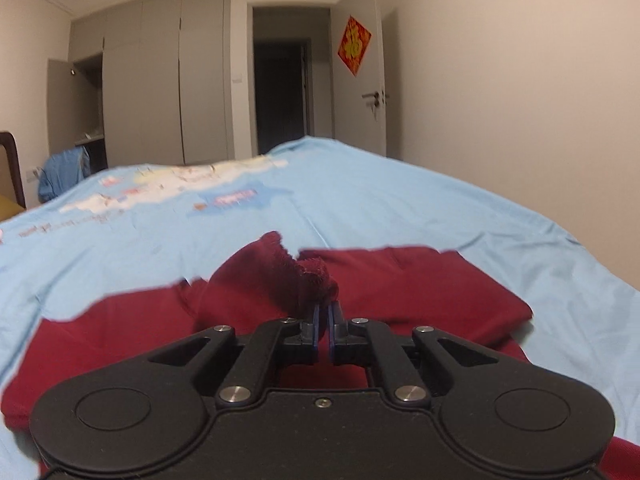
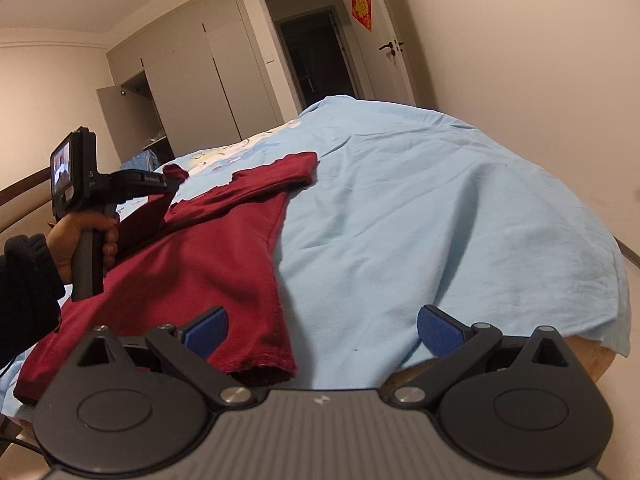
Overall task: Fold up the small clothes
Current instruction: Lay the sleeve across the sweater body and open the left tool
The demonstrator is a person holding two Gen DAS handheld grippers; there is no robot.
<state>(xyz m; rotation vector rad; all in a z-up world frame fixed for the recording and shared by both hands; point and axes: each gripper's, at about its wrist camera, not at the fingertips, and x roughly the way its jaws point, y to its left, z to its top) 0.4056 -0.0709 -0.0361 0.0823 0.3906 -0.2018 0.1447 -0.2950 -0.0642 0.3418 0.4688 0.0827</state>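
Two grippers are at work over my light blue bedsheet (image 2: 420, 200). My left gripper (image 1: 325, 304) is clamped on a bunched fold of the dark red shirt (image 1: 400, 280), lifting it off the bed. My right gripper (image 2: 322, 330) hangs with fingers wide apart above the shirt's near hem, holding nothing. My left hand (image 2: 86, 240) grips the handle at far left.
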